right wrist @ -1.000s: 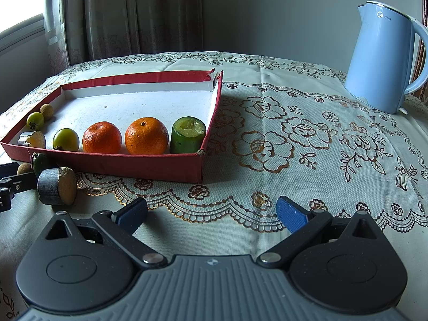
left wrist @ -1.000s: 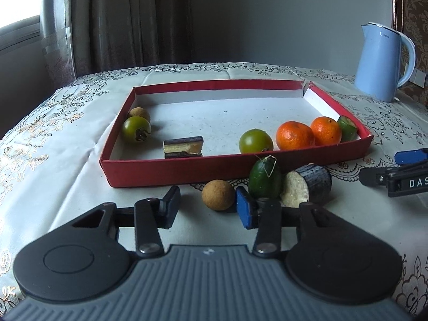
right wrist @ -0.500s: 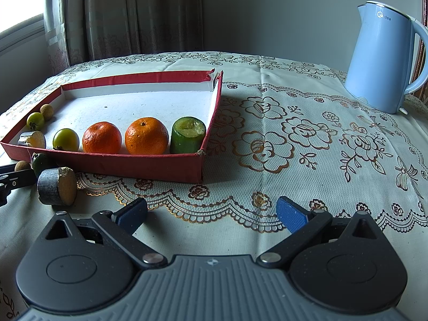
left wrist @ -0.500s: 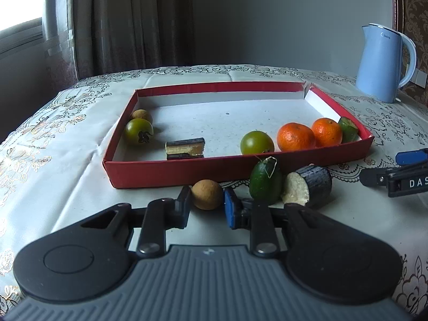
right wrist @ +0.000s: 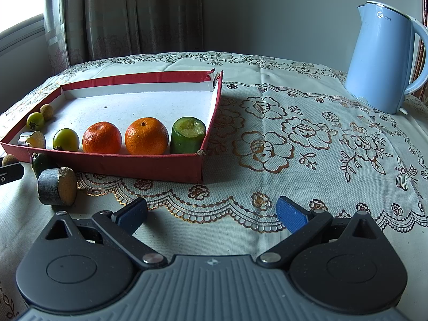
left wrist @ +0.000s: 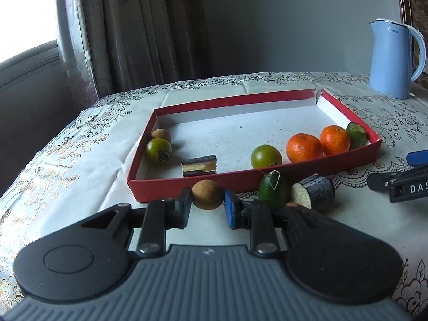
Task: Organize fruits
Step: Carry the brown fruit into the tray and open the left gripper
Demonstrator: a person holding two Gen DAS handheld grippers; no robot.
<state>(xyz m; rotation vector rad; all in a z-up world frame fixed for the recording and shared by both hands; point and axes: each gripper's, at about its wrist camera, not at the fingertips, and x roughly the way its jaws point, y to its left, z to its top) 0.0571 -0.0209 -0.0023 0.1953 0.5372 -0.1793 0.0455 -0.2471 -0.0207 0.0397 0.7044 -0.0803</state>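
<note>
My left gripper (left wrist: 207,204) is shut on a small brown round fruit (left wrist: 207,194), held just in front of the red tray (left wrist: 227,182). Beside it on the cloth lie a small dark green fruit (left wrist: 272,190) and a dark-skinned cut piece (left wrist: 313,193). Inside the tray are a brown fruit (left wrist: 160,134), two green round fruits (left wrist: 158,150) (left wrist: 266,156), a layered cut piece (left wrist: 199,165), two oranges (left wrist: 304,148) (left wrist: 335,138) and a green cut piece (left wrist: 356,134). My right gripper (right wrist: 211,215) is open and empty over the lace cloth, right of the tray (right wrist: 133,161).
A light blue kettle (right wrist: 385,64) stands at the back right of the table. Curtains and a window are behind the table at the left. The right gripper's fingers (left wrist: 401,184) show at the right edge of the left wrist view.
My left gripper closed around the brown fruit and has lifted slightly with it, tilting the view. The right gripper has not moved.
</note>
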